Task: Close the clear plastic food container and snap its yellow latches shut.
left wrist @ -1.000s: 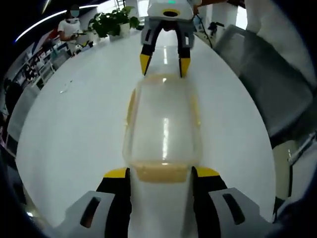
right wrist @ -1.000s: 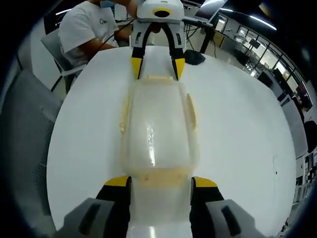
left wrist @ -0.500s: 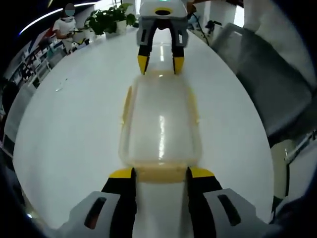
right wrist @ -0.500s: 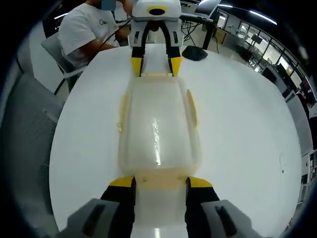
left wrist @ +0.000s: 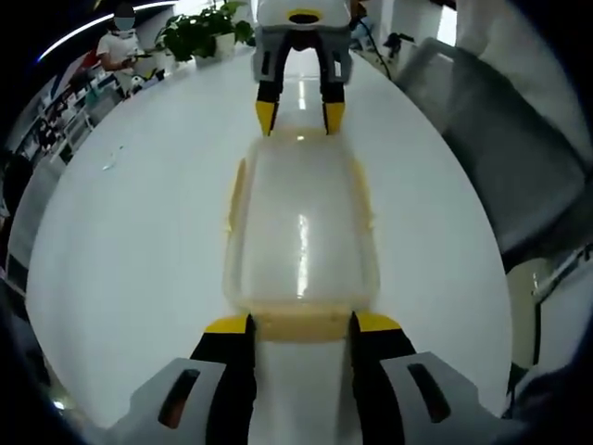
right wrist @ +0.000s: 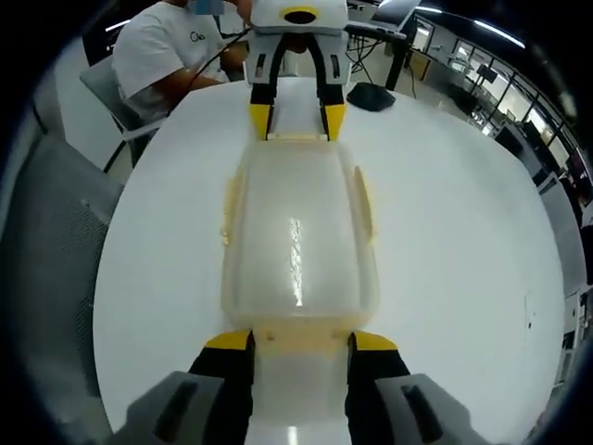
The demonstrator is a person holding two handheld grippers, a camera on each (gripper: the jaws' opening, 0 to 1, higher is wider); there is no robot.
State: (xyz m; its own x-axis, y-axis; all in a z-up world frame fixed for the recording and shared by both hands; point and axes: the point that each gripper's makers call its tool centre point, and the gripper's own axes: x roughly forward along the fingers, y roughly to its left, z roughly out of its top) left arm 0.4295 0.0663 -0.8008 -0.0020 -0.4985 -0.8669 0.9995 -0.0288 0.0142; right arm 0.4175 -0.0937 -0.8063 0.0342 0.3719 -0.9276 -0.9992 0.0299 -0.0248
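The clear plastic container [left wrist: 301, 222] lies with its lid on, lengthwise on the round white table [left wrist: 139, 241]. In the left gripper view, my left gripper [left wrist: 303, 324] has its yellow-tipped jaws pressed against the sides of the near yellow end latch [left wrist: 301, 326]. At the far end, my right gripper [left wrist: 300, 119] flanks the opposite latch. The right gripper view shows the same container [right wrist: 298, 232] from the other end: my right gripper [right wrist: 301, 341] is shut on its end latch [right wrist: 301, 336], with the left gripper [right wrist: 297, 122] opposite. Yellow side latches [right wrist: 363, 199] lie along the long sides.
A potted plant [left wrist: 199, 32] and a person [left wrist: 120, 46] sit beyond the table's far edge in the left gripper view, and a grey chair [left wrist: 500, 130] stands to the right. In the right gripper view a person in a white shirt [right wrist: 171, 51] sits behind a black object [right wrist: 371, 95].
Both grippers' jaws narrowed onto the end latches between one second and half a second ago. Since then nothing has visibly moved apart from slight camera shifts.
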